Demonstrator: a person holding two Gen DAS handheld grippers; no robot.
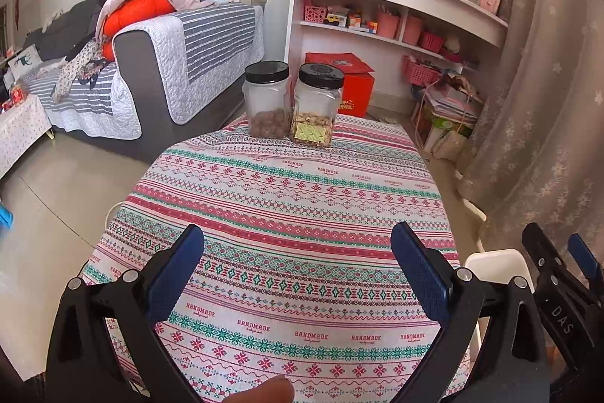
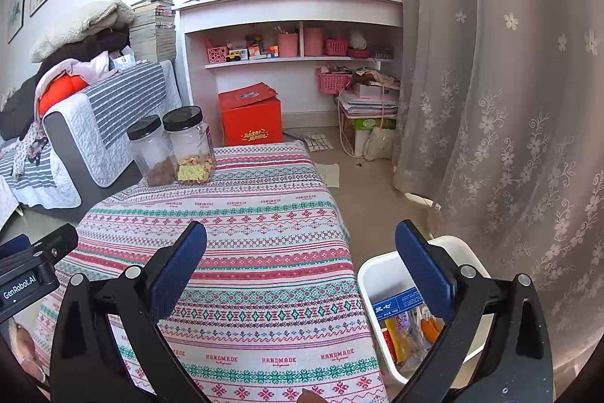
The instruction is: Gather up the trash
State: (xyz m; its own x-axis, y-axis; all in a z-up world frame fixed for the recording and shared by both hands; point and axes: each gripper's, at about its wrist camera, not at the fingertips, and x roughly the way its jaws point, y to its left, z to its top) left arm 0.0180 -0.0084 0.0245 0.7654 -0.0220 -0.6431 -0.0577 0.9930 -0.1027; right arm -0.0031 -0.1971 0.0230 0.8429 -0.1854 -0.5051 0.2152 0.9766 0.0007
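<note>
I see the trash, several snack wrappers (image 2: 406, 321), lying in one white bin (image 2: 368, 274) on the floor just beside the table's right edge. My right gripper (image 2: 302, 252) hangs with its fingers spread wide and empty, one over the bin. My left gripper (image 1: 298, 252) is likewise wide apart, holding nothing, above the patterned tablecloth (image 1: 302, 199). Two black-lidded jars (image 1: 292, 104) stand touching at the far edge. Beyond are a grey sofa (image 1: 151, 70), white shelves (image 2: 294, 6) and a curtain (image 2: 509, 101).
</note>
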